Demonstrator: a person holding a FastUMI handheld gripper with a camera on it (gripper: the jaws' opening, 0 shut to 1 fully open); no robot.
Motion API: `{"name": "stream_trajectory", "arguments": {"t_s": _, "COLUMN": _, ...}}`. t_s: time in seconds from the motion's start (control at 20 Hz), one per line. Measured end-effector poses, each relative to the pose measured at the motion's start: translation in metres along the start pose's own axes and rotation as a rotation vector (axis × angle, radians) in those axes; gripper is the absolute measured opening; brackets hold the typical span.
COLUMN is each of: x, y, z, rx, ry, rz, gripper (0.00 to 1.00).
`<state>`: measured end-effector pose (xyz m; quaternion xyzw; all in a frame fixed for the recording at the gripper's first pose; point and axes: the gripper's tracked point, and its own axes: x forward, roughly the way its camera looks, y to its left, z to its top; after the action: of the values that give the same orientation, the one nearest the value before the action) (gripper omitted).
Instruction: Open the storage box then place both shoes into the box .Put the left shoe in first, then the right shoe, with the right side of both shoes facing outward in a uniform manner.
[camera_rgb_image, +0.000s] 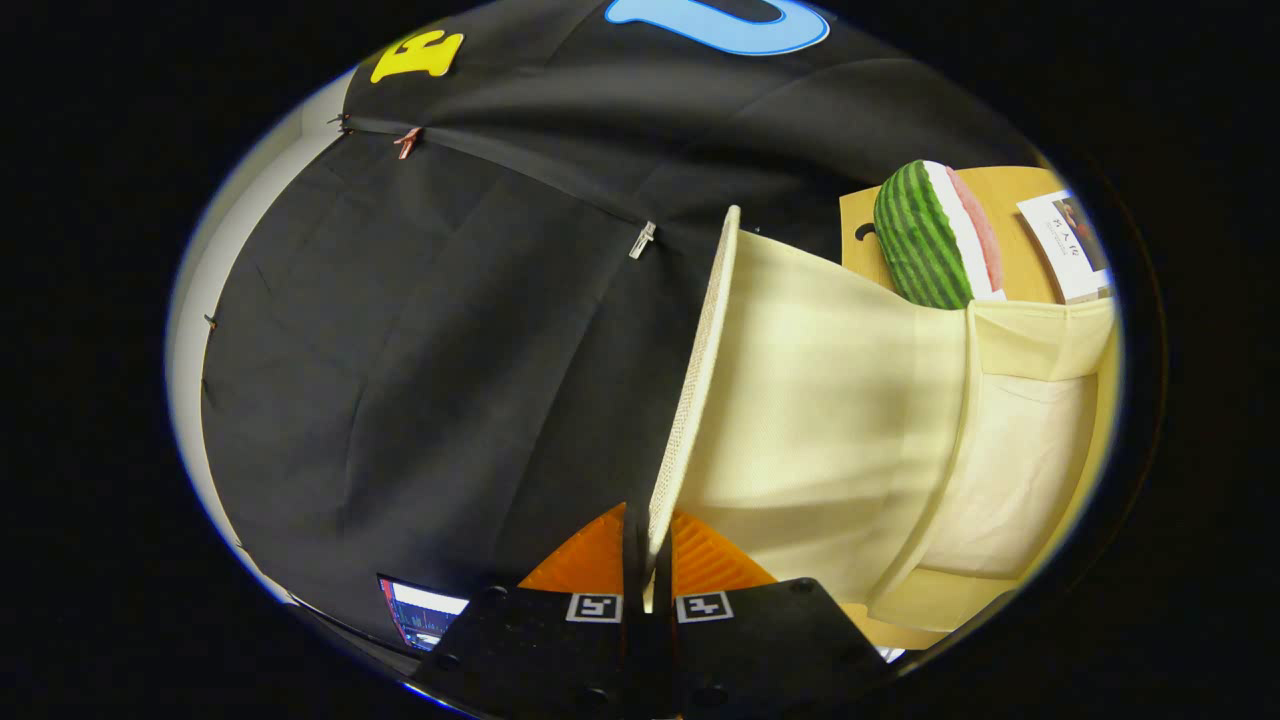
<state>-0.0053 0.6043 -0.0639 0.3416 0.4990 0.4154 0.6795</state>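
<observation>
My gripper (648, 545) is shut on the edge of the storage box's lid (700, 370), a cream fabric flap with a woven rim. The lid stands lifted, swung up away from the box and seen edge-on just ahead of my fingers. Beyond and to the right of the lid lies the open cream box (1030, 440), its pale lining showing inside. The view is rolled on its side.
A plush watermelon slice (930, 235) rests beyond the box against a brown board (1010, 215) with a white card (1065, 245). Black cloth hangs to the left of the lid. A small screen (420, 612) glows near my left finger.
</observation>
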Motion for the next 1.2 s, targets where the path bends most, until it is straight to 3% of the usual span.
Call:
{"name": "stream_trajectory", "arguments": {"t_s": 0.25, "x": -0.026, "y": -0.024, "z": 0.022, "rx": -0.122, "ry": -0.078, "rz": -0.100, "gripper": 0.99}}
{"name": "stream_trajectory", "arguments": {"t_s": 0.4, "x": -0.068, "y": -0.036, "z": 0.047, "rx": -0.258, "ry": -0.169, "rz": -0.181, "gripper": 0.98}}
{"name": "stream_trajectory", "arguments": {"t_s": 0.65, "x": -0.161, "y": -0.076, "z": 0.083, "rx": -0.453, "ry": -0.298, "rz": -0.385, "gripper": 0.98}}
{"name": "stream_trajectory", "arguments": {"t_s": 1.0, "x": -0.289, "y": -0.163, "z": 0.099, "rx": -0.519, "ry": -0.408, "rz": -0.686, "gripper": 0.98}}
{"name": "stream_trajectory", "arguments": {"t_s": 1.2, "x": -0.332, "y": -0.229, "z": 0.080, "rx": -0.523, "ry": -0.354, "rz": -0.802, "gripper": 0.99}}
